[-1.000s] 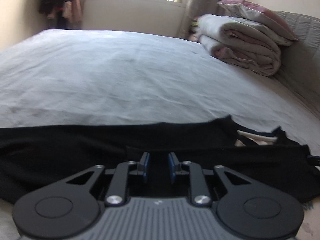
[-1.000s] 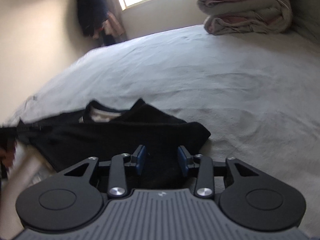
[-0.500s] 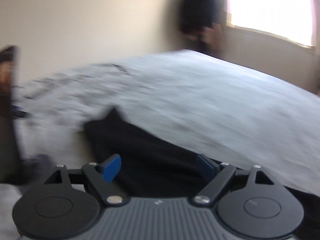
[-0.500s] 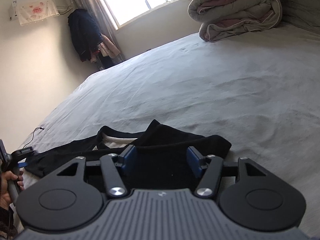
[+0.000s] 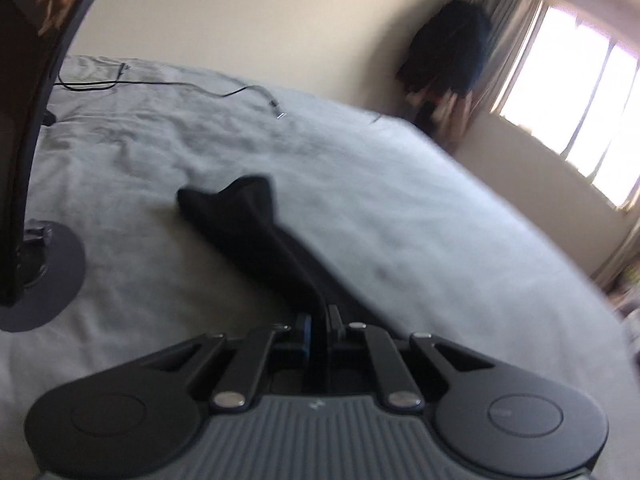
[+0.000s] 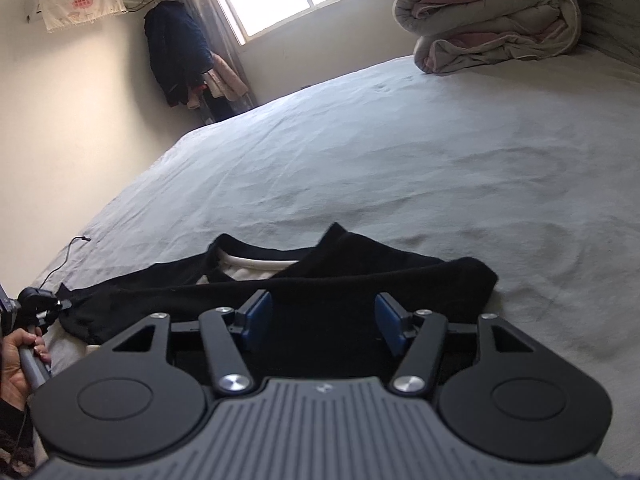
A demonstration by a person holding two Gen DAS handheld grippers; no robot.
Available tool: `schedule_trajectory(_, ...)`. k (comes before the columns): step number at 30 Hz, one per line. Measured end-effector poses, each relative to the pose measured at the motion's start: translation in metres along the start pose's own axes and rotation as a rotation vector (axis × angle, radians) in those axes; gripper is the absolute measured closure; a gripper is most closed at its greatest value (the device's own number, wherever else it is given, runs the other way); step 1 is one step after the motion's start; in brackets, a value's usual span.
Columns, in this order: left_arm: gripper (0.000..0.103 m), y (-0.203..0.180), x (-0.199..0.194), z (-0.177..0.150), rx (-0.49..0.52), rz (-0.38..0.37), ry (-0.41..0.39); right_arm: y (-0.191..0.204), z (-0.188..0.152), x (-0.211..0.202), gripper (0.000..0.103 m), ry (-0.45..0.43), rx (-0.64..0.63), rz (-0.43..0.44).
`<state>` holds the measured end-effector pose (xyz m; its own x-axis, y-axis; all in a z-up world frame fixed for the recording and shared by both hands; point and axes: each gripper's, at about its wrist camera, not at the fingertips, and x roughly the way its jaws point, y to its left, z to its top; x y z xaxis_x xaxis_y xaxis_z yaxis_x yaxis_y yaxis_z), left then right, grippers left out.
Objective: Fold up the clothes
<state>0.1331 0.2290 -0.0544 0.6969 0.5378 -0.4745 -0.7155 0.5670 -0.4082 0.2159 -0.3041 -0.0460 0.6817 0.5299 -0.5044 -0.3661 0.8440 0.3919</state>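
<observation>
Black shirt [image 6: 360,280] flat on the bed [image 6: 400,160]; left gripper [image 5: 319,320] pinched tight on one sleeve end; right gripper [image 6: 324,316] wide open, nothing inside; sleeve fold likely; next, bring the sleeve over the middle.

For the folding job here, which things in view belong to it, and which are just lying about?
Belong to the job:
- black shirt
- left gripper, shut on the shirt's fabric
- right gripper, open over the shirt
- bed, the folding surface

Lying about:
- rolled duvet
- cable
- hanging dark coat
</observation>
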Motion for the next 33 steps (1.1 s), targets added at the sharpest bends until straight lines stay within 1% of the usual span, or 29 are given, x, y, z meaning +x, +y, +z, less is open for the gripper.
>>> schedule_trajectory(3,0.097,-0.009,-0.017,0.005,-0.018,-0.149,-0.047,0.011,0.003,-0.005,0.041,-0.007,-0.025,0.009)
schedule_trajectory(7,0.097,-0.027,-0.039,0.009,-0.028,-0.388,-0.058,0.020,0.007,-0.014,0.040,-0.035,-0.044,0.035)
schedule_trajectory(8,0.097,-0.032,-0.045,0.009,-0.023,-0.432,-0.057,0.021,0.008,-0.016,0.039,-0.041,-0.046,0.043)
schedule_trajectory(11,0.097,-0.051,-0.062,0.006,-0.004,-0.555,-0.038,0.021,0.008,-0.018,0.038,-0.047,-0.045,0.050)
schedule_trajectory(14,0.097,-0.068,-0.075,0.000,0.028,-0.648,-0.009,0.021,0.009,-0.018,0.038,-0.047,-0.042,0.044)
schedule_trajectory(16,0.097,-0.081,-0.086,-0.007,0.072,-0.700,0.016,0.020,0.009,-0.019,0.038,-0.049,-0.037,0.049)
schedule_trajectory(20,0.097,-0.109,-0.099,-0.027,0.193,-0.850,0.101,0.019,0.010,-0.021,0.038,-0.053,-0.035,0.052)
schedule_trajectory(22,0.097,-0.121,-0.105,-0.045,0.274,-0.950,0.157,0.018,0.010,-0.020,0.038,-0.053,-0.031,0.059)
schedule_trajectory(25,0.097,-0.141,-0.106,-0.075,0.375,-1.069,0.281,0.018,0.009,-0.019,0.038,-0.046,-0.031,0.070)
schedule_trajectory(27,0.097,-0.153,-0.099,-0.097,0.487,-1.116,0.393,0.019,0.008,-0.018,0.038,-0.041,-0.035,0.069)
schedule_trajectory(28,0.096,-0.159,-0.094,-0.108,0.545,-1.134,0.448,0.019,0.008,-0.018,0.038,-0.039,-0.037,0.067)
schedule_trajectory(29,0.096,-0.163,-0.089,-0.119,0.615,-1.135,0.500,0.019,0.008,-0.017,0.038,-0.038,-0.040,0.063)
schedule_trajectory(31,0.095,-0.171,-0.082,-0.142,0.766,-1.116,0.586,0.018,0.008,-0.016,0.038,-0.035,-0.046,0.041)
schedule_trajectory(32,0.091,-0.172,-0.079,-0.150,0.825,-1.096,0.605,0.018,0.008,-0.016,0.038,-0.033,-0.048,0.031)
schedule_trajectory(33,0.089,-0.174,-0.077,-0.157,0.874,-1.081,0.609,0.018,0.007,-0.015,0.038,-0.031,-0.051,0.021)
